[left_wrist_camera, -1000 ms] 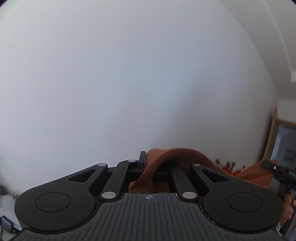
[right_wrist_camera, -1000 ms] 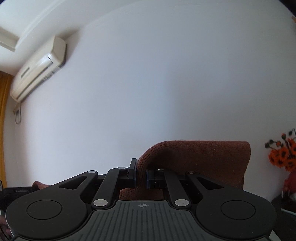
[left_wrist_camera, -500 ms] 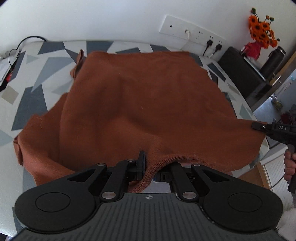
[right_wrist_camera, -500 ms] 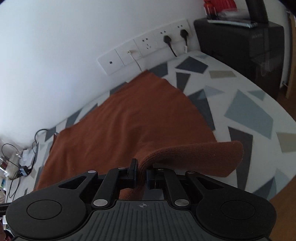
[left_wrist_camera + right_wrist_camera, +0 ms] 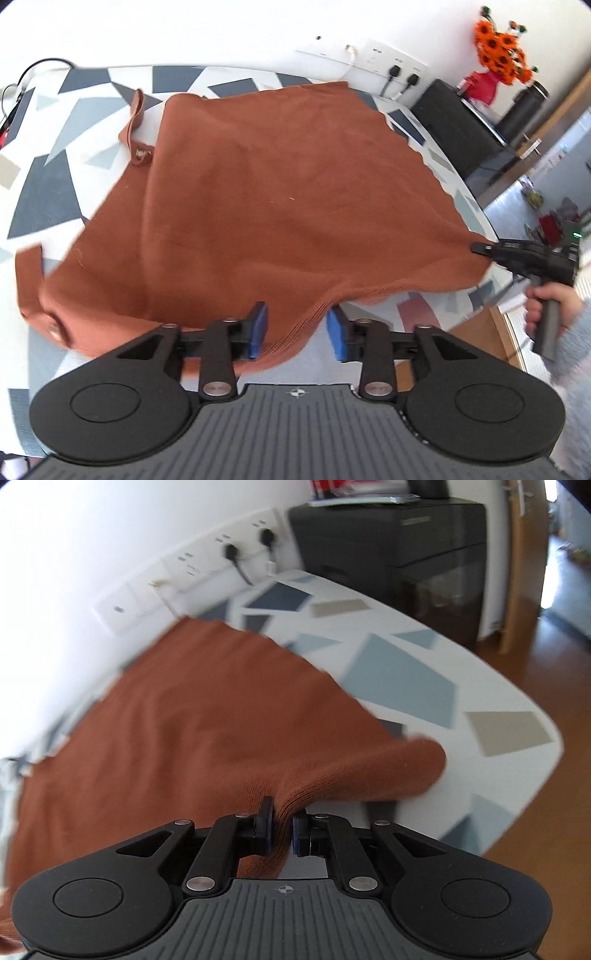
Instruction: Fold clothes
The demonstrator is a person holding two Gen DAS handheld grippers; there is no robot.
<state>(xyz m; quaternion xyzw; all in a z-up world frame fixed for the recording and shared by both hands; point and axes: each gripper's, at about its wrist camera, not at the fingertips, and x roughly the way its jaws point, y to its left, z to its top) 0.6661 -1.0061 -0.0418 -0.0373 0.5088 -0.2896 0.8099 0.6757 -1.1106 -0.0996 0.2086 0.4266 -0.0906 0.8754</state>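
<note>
A rust-brown knit garment (image 5: 258, 206) lies spread over the patterned table (image 5: 48, 177), with a strap and button at its left side. My left gripper (image 5: 297, 330) is open, its blue pads either side of the garment's near hem, which lies loose between them. My right gripper (image 5: 283, 830) is shut on the garment's hem (image 5: 332, 771) at the right corner; it also shows at the right of the left wrist view (image 5: 480, 248), held by a hand.
The table (image 5: 491, 686) is white with grey and blue shapes. Wall sockets with plugs (image 5: 399, 70) lie behind it. A black cabinet (image 5: 417, 554) stands at the right with orange flowers (image 5: 498, 40) on it. Cables (image 5: 22, 81) lie at the far left. Wooden floor (image 5: 554, 664) lies beyond the table edge.
Both grippers swung down from facing the wall and laid the garment over the table. My left gripper opened and let go of the hem. The right stays shut on it.
</note>
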